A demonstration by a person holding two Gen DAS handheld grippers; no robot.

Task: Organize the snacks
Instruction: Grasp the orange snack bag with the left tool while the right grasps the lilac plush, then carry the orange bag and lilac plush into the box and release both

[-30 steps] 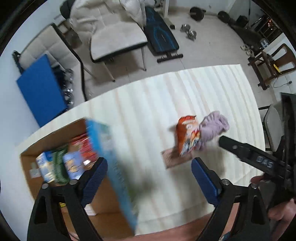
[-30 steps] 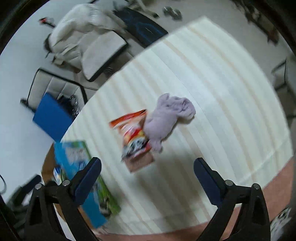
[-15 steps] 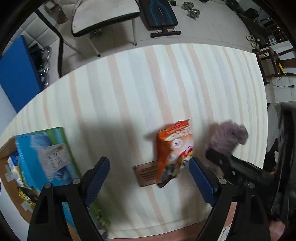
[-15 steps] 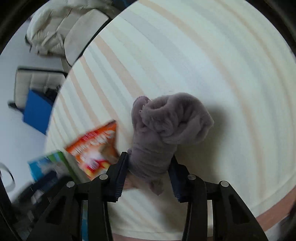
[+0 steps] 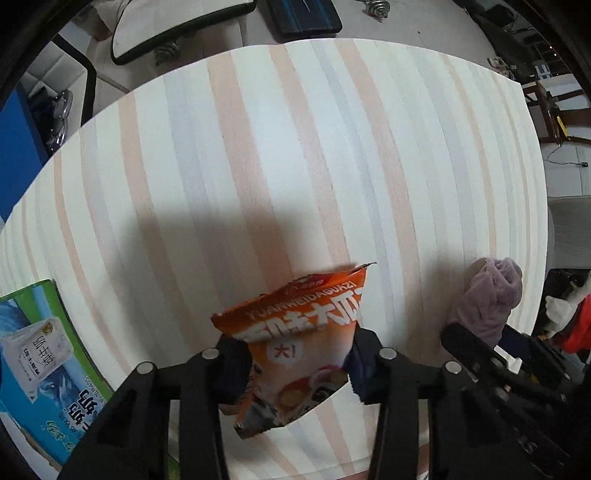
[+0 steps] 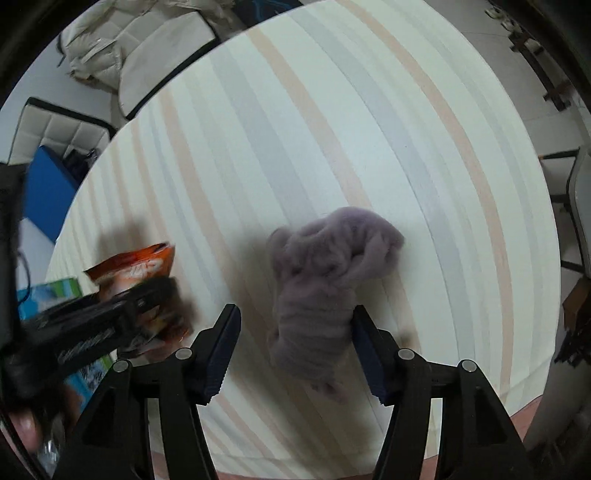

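Your left tongs are clamped on the orange foil snack bag, with both blue pads pressed into its sides low down and its crimped top edge standing up above them. The bag looks lifted or tipped clear of the pale striped worktop, though you cannot tell for certain whether its bottom corner touches the surface.

Your right tongs are part-way spread around the crumpled mauve fleece cloth. The right pad touches the cloth, but the left pad stands apart from it, so this reads as a loose bracket and not a firm grip.

As for progress, one snack is in hand and not yet put away. At the worktop's left edge sits a blue and green printed carton, seemingly packed already; whatever holds it is out of view. No other loose snacks show on the worktop, so the orange bag may be the last item, with only its carry and placement remaining.

The two tools are close together, and the left one crosses the lower left of the right wrist view, so mind a collision as you swing the bag toward the carton. The cloth is no snack and lies just beside the bag's spot. Beyond the worktop are padded chairs, a weight bench and dumbbells on the floor, all well apart from your path.
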